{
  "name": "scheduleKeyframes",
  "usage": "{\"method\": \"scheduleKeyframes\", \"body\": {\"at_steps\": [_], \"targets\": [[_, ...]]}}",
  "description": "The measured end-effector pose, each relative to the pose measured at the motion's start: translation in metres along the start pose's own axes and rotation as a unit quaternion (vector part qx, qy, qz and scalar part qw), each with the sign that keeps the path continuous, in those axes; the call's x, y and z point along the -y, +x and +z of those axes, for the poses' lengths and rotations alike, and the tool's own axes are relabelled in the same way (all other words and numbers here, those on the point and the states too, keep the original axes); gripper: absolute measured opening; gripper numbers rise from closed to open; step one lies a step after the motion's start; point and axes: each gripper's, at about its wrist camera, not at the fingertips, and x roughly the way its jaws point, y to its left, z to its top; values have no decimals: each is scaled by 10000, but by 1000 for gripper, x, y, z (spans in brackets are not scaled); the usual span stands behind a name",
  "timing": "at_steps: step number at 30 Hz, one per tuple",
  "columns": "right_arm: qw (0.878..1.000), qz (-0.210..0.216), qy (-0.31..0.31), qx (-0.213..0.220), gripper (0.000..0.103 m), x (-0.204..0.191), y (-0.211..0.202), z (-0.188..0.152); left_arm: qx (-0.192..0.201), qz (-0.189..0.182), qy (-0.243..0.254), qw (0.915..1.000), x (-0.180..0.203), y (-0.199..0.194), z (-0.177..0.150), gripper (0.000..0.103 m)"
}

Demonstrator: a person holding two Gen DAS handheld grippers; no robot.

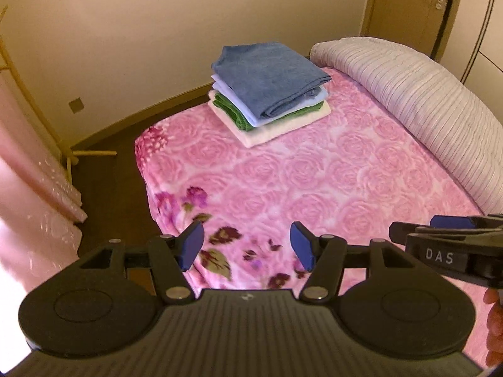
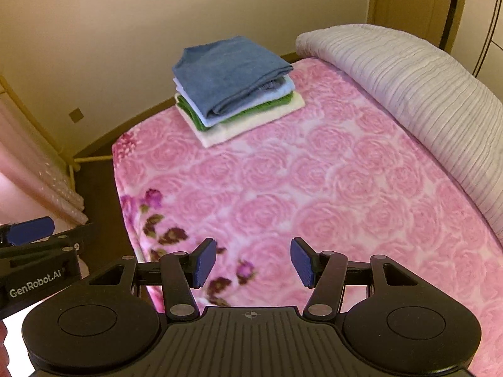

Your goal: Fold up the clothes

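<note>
Four folded clothes [image 1: 270, 91] lie stacked on the far part of the bed [image 1: 314, 188]: a blue piece on top, then pale blue, green and cream, edges roughly squared, a lie that suits finished folding. The left claw [image 1: 246, 245] and right claw [image 2: 253, 262] hover over the near edge of the pink blanket, jaws spread and holding nothing. The stack lies well ahead of both claws, apart from them, beside a grey striped quilt [image 1: 418, 106].

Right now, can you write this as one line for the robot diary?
left gripper open, empty | right gripper open, empty | folded clothes stacked on bed | nothing unfolded seen
</note>
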Motion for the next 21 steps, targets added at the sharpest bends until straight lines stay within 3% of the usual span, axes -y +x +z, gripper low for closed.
{"method": "scheduleKeyframes", "body": {"at_steps": [8,21], "targets": [[9998,53,-149,-71,56,33,-6,-2,-44,36,-181,9998,39,-4,-6,57],[9990,168,-252,-341,56,67,32,37,-241,140,-557,9981,63,44,33,57]]}}
